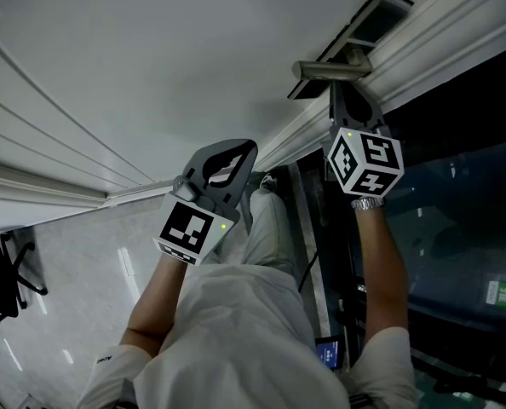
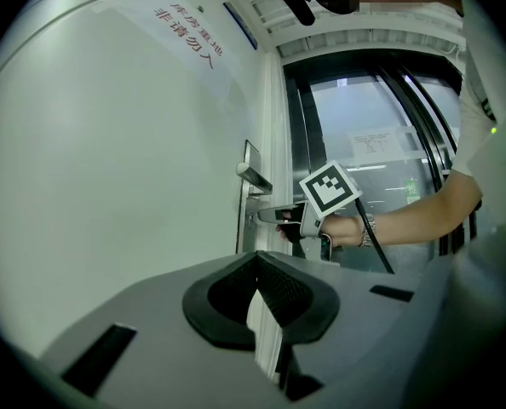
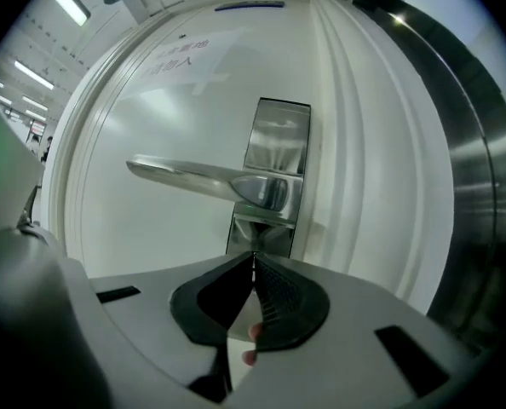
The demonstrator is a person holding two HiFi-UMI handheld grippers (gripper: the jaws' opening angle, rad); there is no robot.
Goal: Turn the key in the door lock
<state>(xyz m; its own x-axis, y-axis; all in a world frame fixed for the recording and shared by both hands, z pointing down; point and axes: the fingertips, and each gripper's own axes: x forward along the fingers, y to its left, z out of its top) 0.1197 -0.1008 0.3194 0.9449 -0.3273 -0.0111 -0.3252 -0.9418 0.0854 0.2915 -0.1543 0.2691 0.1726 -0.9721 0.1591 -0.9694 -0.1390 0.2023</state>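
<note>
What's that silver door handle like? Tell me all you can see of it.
The door handle is a long lever of polished, silvery metal by its look. It lies level, reaching left in the right gripper view from a rounded hub on a tall, narrow metal plate fixed to the white door near its edge. Nothing touches the lever. The right gripper, jaws together, points at the plate's lower end just under the hub; no key can be made out.
</note>
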